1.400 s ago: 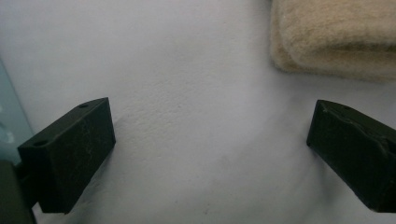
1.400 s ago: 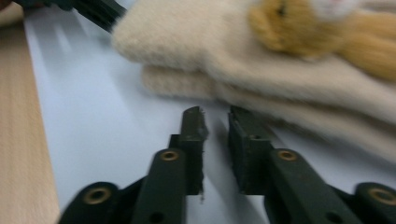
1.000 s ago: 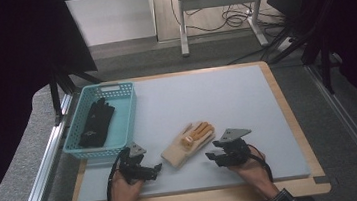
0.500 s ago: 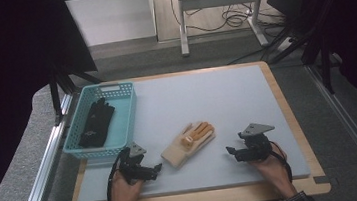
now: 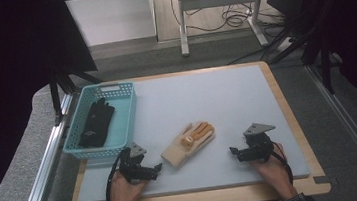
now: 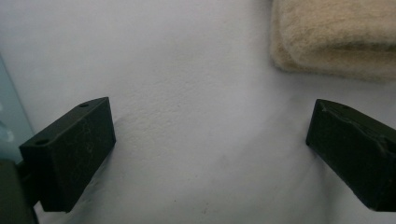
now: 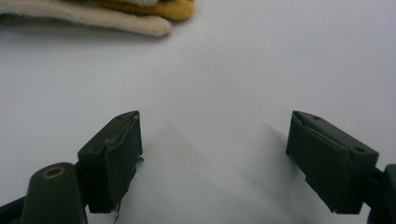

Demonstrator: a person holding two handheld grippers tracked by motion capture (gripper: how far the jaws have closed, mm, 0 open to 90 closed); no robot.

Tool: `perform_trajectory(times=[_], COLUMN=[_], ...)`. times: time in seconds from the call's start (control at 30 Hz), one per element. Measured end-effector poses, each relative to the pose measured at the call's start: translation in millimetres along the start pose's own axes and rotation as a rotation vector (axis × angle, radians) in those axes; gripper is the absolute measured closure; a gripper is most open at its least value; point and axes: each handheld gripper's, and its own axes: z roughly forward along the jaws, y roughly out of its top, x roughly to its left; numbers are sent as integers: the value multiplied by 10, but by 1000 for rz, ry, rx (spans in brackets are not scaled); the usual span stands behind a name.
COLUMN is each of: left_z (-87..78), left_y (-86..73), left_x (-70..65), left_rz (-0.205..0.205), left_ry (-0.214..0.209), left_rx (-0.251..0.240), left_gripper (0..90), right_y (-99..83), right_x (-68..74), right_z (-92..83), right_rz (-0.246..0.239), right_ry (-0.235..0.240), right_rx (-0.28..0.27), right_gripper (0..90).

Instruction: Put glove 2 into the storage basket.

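Work looks half done: black glove (image 5: 96,123) lies in the blue basket (image 5: 82,150) far left, cream glove (image 5: 189,142) waits mid-mat. Left gripper (image 5: 156,168) gapes empty beside it; right gripper (image 5: 233,151), jaws just opening, carries nothing.

The glove (image 5: 188,143) on the mat is cream, with orange-yellow fingers. The basket (image 5: 80,141) is light turquoise with a lattice wall, and the glove inside it (image 5: 97,123) is plain black. The mat (image 5: 207,102) is a pale blue-grey, framed by a light wooden board (image 5: 288,114). Both the left gripper (image 5: 146,170) and the right gripper (image 5: 239,152) are black, each topped by a grey plate.
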Motion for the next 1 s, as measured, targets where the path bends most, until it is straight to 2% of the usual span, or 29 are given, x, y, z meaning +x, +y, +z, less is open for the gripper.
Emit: perform_trajectory(times=[0.33,0.4,0.43,0.47,0.53,0.77,0.87,1.0], left_z=[-2,-18,-35,-63,-112,-246,-228,-134], left_y=[2,13,23,37,59,275,416,632], left_x=[9,15,14,18,10,-109,-186,-320], left_rz=[-4,1,-3,-9,-9,48,79,121], left_ry=[-9,-14,-22,-50,-77,-132,-155,-154], left_rx=[-1,11,20,24,15,0,2,14], left_gripper=[18,24,32,38,40,36,36,47], right_y=[-3,-3,-3,-3,-3,-4,-4,-4], right_x=[0,1,1,1,1,1,1,1], right_z=[1,0,0,0,0,0,0,0], right_rz=[-1,-1,-1,-1,-1,-1,0,0], right_ry=[-2,-3,-3,-3,-3,-3,-3,-3], right_rx=[-1,-1,-1,-1,-1,-1,-2,-2], right_gripper=[171,171,171,171,171,171,171,171])
